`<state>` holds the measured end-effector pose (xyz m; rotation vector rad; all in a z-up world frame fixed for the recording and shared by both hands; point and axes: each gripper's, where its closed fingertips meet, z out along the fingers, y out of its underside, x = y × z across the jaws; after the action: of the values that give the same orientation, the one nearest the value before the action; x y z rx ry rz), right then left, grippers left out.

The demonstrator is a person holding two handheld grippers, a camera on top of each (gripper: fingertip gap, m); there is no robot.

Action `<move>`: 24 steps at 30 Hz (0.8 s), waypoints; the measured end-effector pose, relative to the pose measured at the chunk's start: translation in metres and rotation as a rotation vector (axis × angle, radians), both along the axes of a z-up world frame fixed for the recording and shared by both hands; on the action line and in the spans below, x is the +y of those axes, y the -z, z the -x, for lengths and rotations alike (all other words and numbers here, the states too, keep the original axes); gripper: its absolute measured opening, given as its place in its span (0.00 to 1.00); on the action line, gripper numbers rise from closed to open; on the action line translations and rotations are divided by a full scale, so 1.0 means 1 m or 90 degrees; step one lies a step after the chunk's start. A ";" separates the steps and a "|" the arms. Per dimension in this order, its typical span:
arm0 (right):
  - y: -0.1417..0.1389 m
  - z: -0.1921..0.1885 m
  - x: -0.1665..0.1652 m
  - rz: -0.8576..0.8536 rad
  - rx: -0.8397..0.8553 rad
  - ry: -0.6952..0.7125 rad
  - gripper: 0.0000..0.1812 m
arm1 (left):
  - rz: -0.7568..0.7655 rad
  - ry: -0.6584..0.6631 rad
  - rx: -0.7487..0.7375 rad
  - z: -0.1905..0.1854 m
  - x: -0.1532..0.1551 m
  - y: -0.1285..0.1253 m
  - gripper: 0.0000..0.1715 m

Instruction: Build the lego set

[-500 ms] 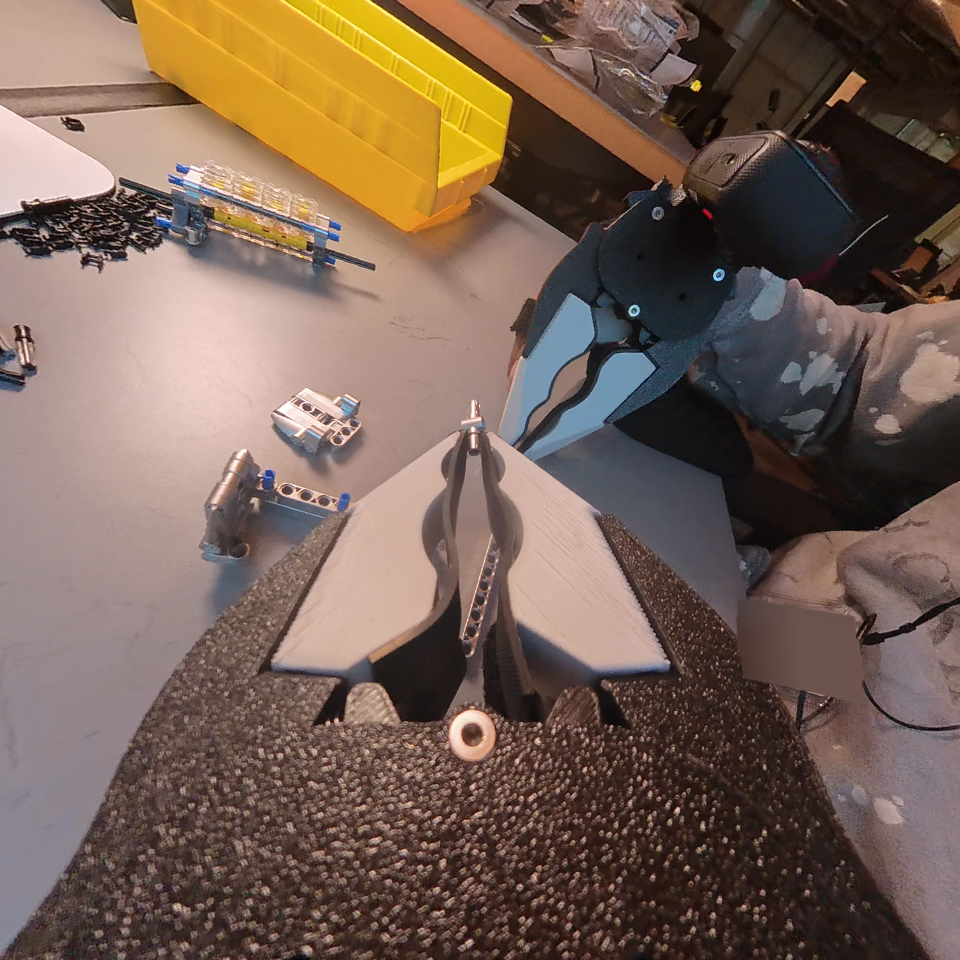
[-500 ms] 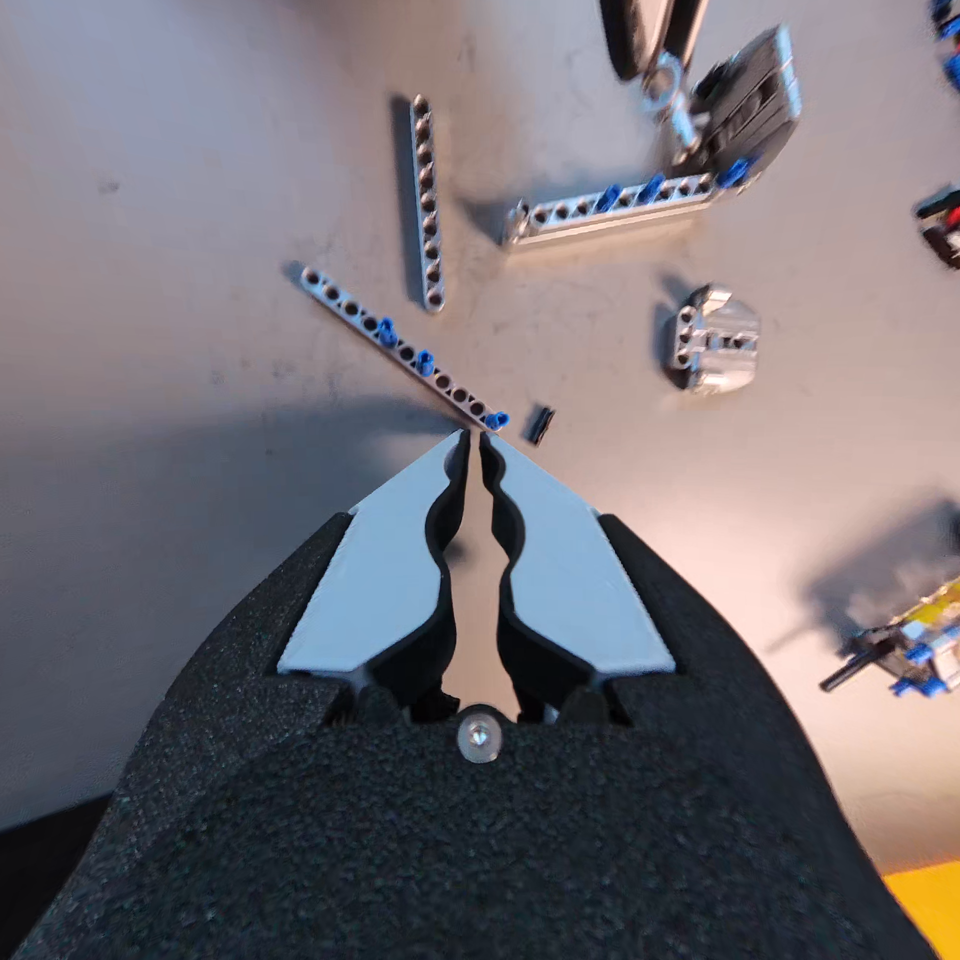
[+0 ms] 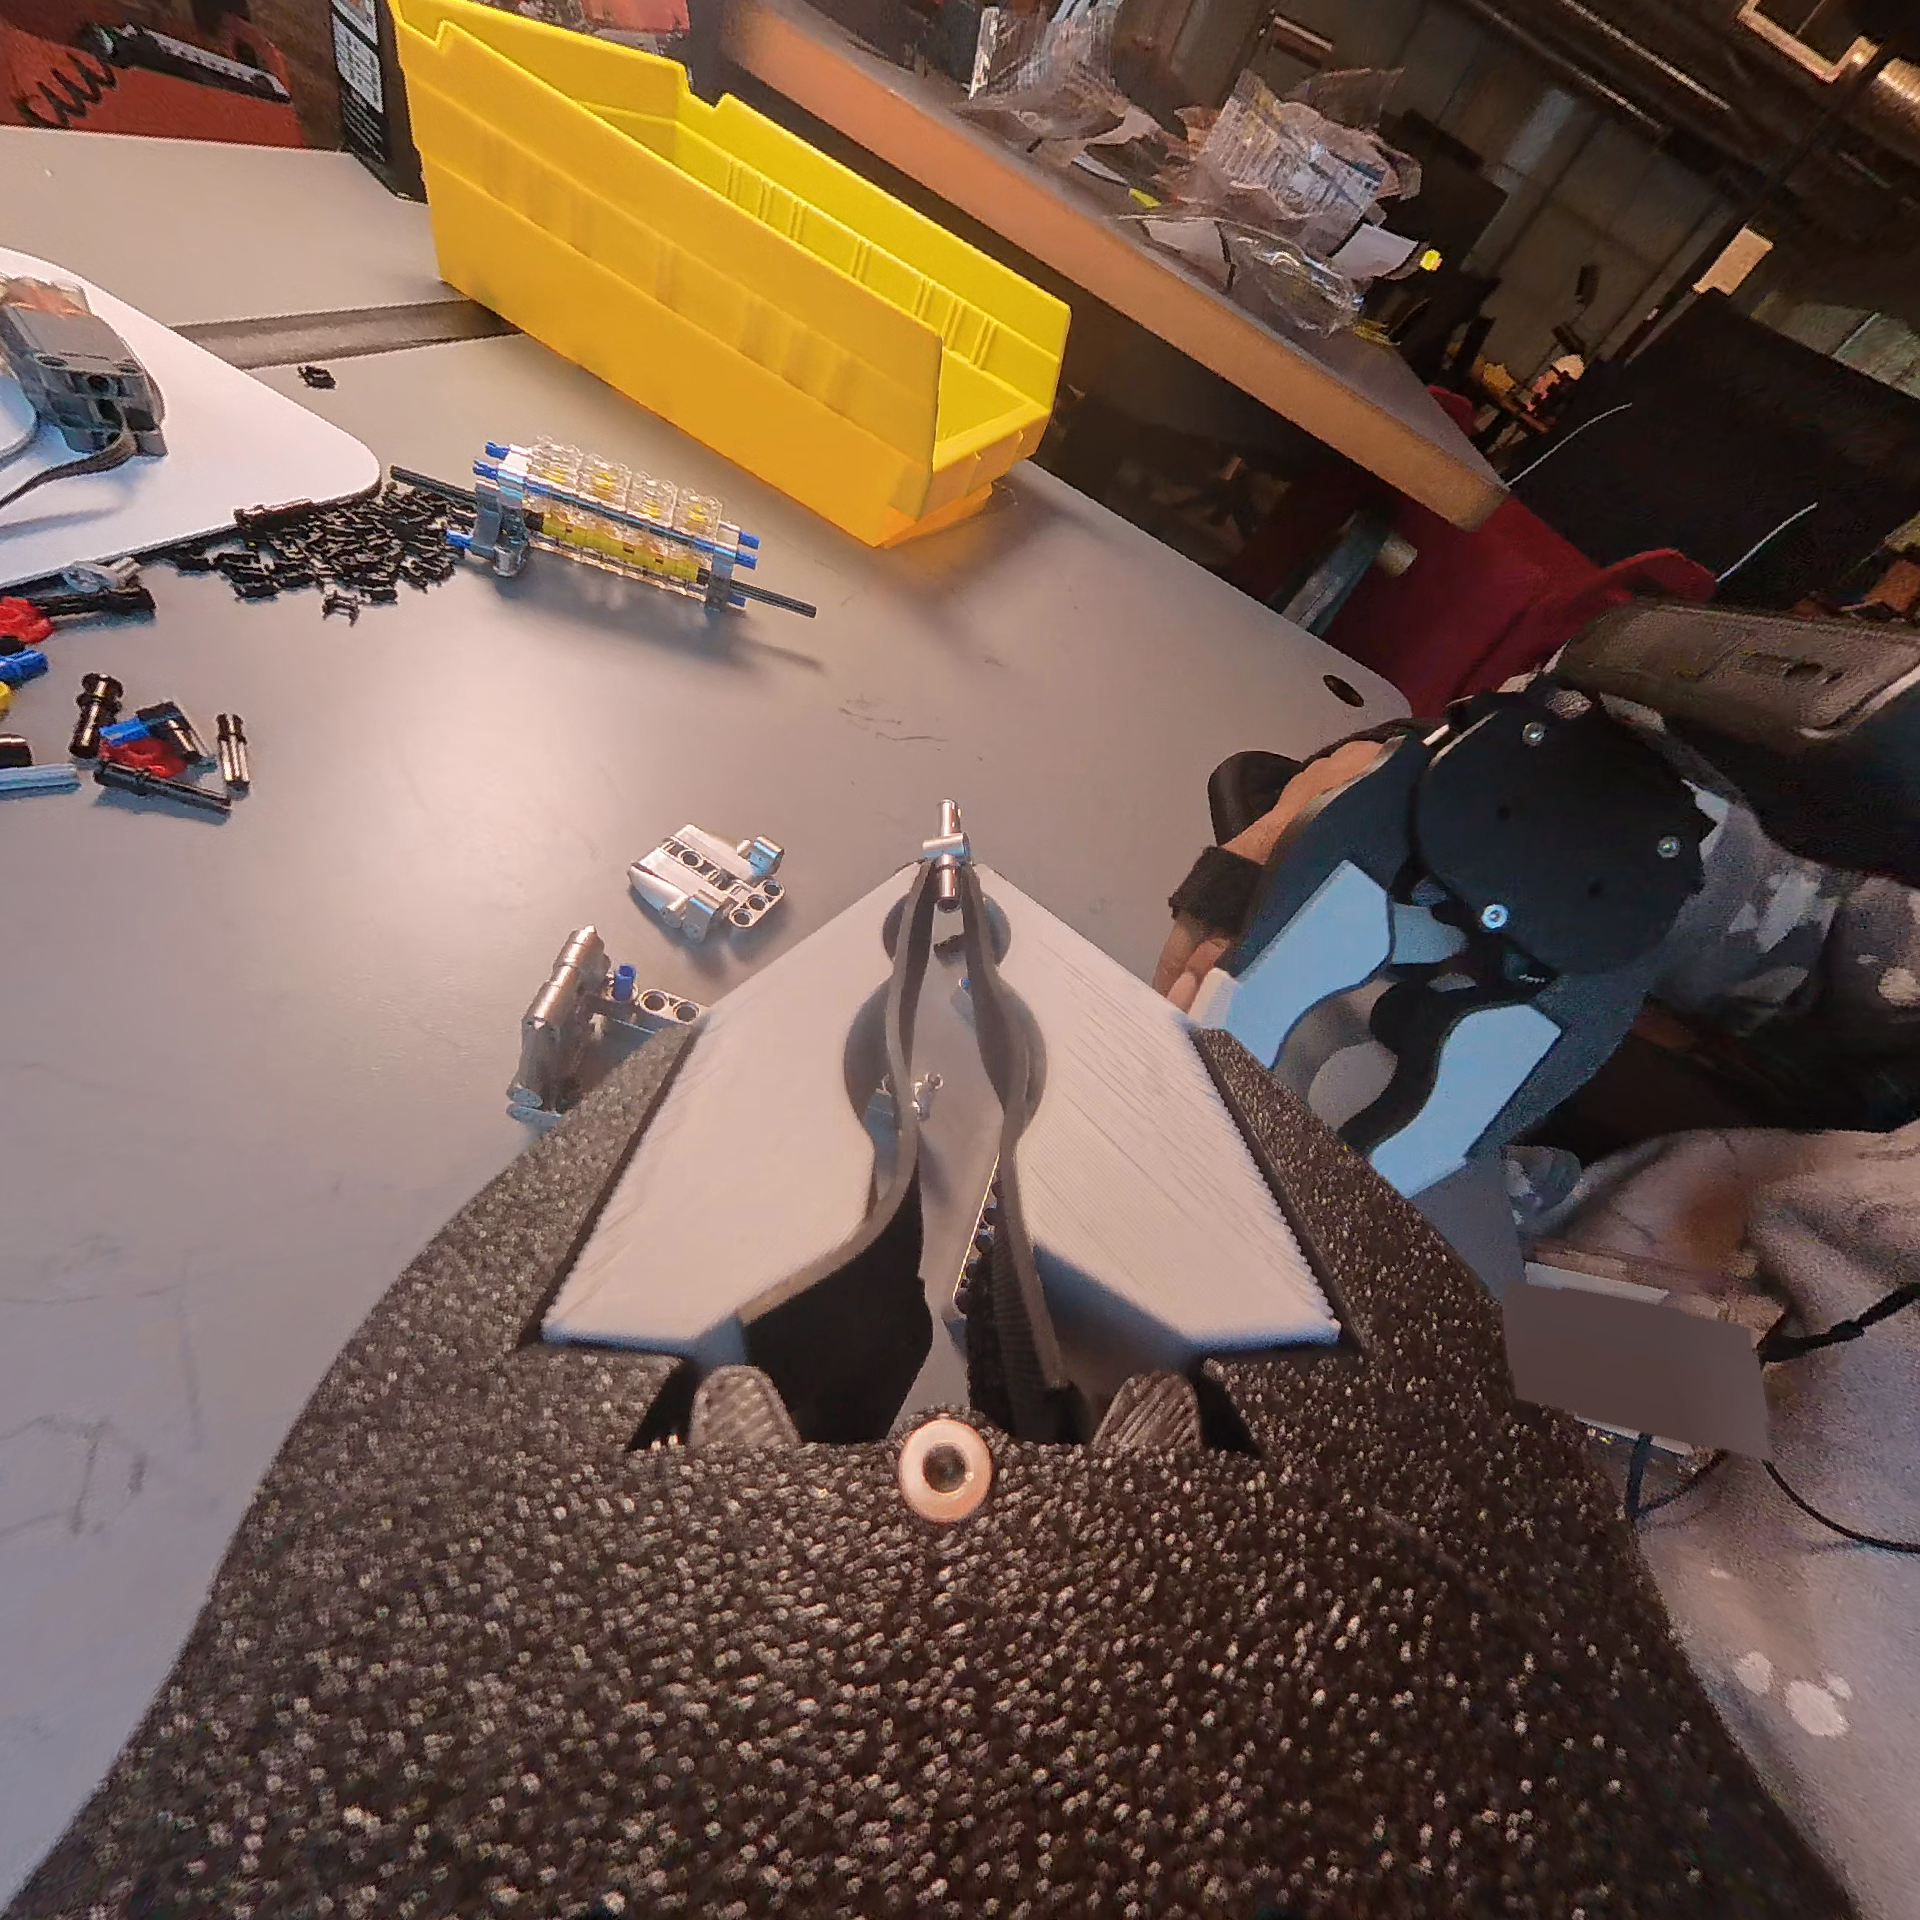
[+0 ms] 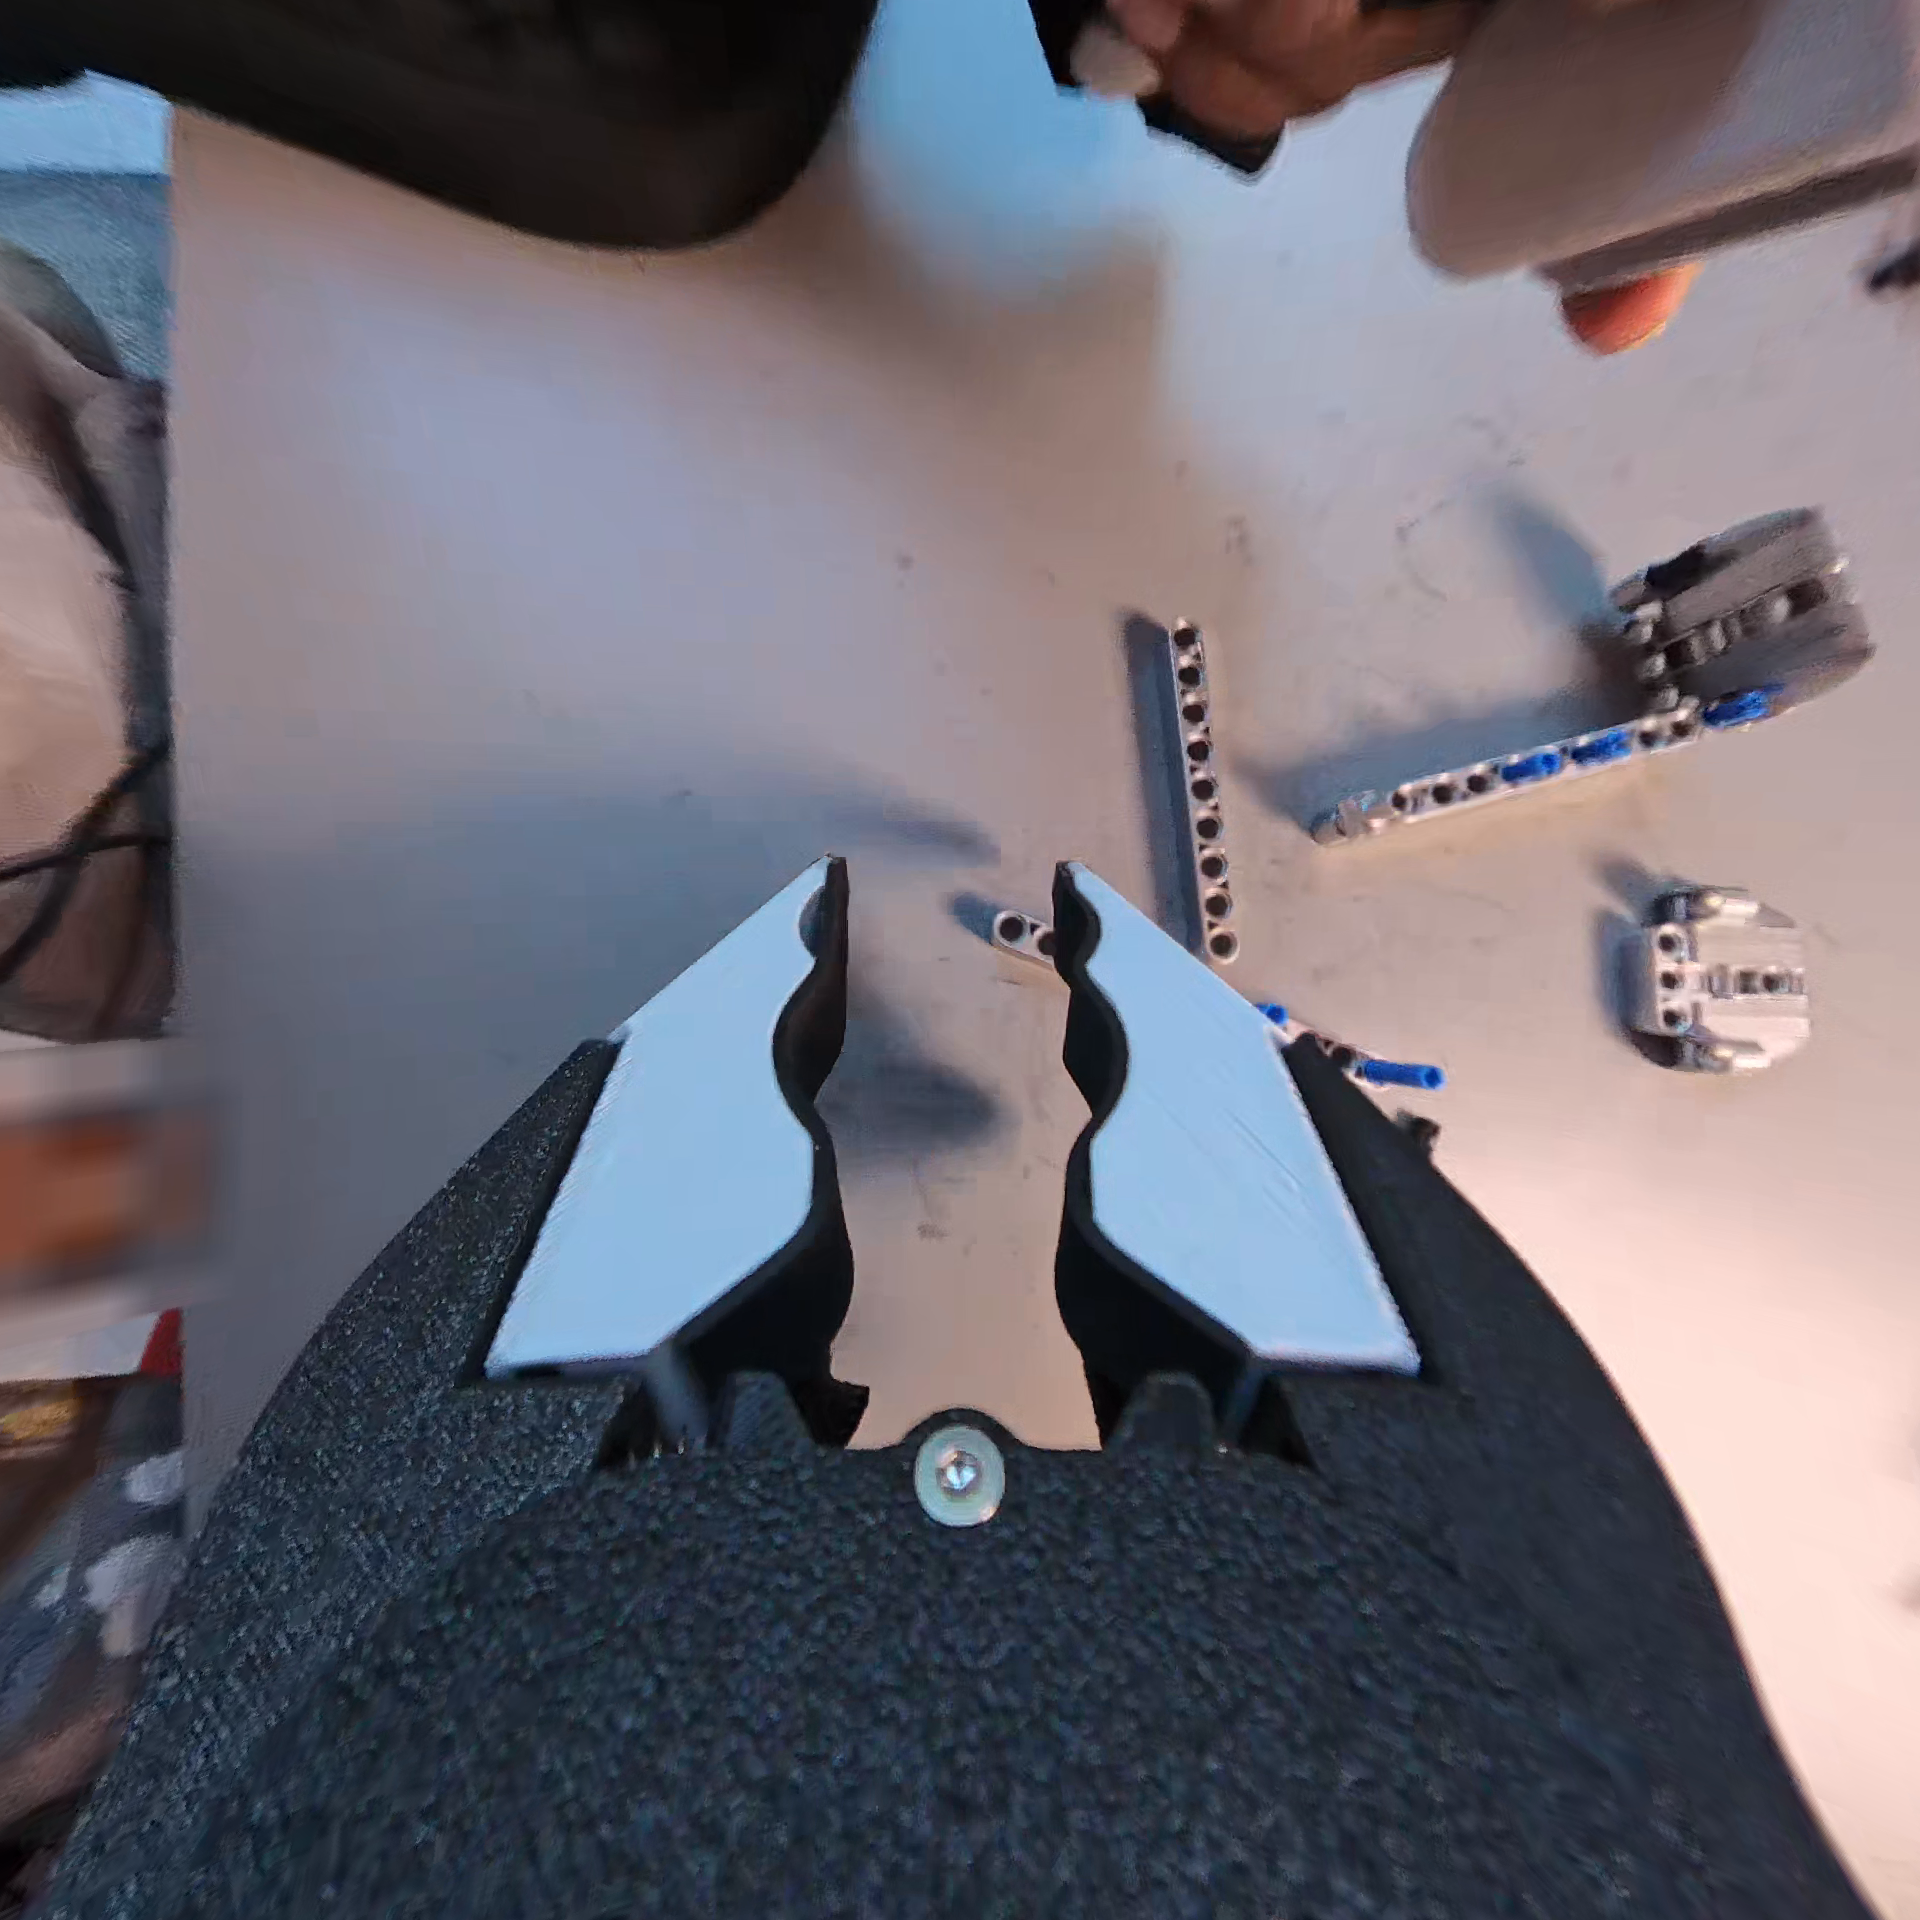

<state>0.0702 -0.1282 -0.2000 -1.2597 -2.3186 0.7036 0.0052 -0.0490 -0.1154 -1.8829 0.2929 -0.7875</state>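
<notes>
It looks like a workshop. A big grey table (image 3: 520, 831) holds small building-toy parts (image 3: 312, 535) and a yellow parts bin (image 3: 727, 270). Behind it, a long bench (image 3: 1195, 281) is piled with plastic bags (image 3: 1268, 166).

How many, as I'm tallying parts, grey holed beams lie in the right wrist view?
3. A bare beam lies beyond the right gripper; a blue-pinned beam joins a dark block farther right; a third beam runs partly hidden under the gripper's finger. Others may be hidden.

The left wrist view looks low across the table (image 3: 312, 1039) toward the yellow bin (image 3: 727, 312); the right wrist view looks steeply down, close, sharing the small grey block (image 3: 707, 881) (image 4: 1714, 982).
</notes>
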 end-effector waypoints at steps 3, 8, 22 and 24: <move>0.008 -0.006 0.011 0.021 -0.053 0.046 0.19 | 0.001 -0.004 0.011 0.001 0.000 0.002 0.01; 0.008 -0.054 0.024 0.045 -0.141 0.061 0.17 | -0.001 -0.004 0.010 0.001 -0.001 -0.001 0.01; 0.006 -0.031 0.063 0.018 -0.055 0.158 0.03 | -0.018 0.046 0.028 -0.017 -0.005 0.004 0.01; 0.007 -0.033 0.045 -0.001 -0.064 0.057 0.03 | -0.040 0.074 0.035 -0.024 -0.008 0.002 0.01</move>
<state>0.1036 -0.0831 -0.2067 -1.4188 -2.3234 0.6217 0.0290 -0.0571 -0.1178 -1.8434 0.4597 -0.7965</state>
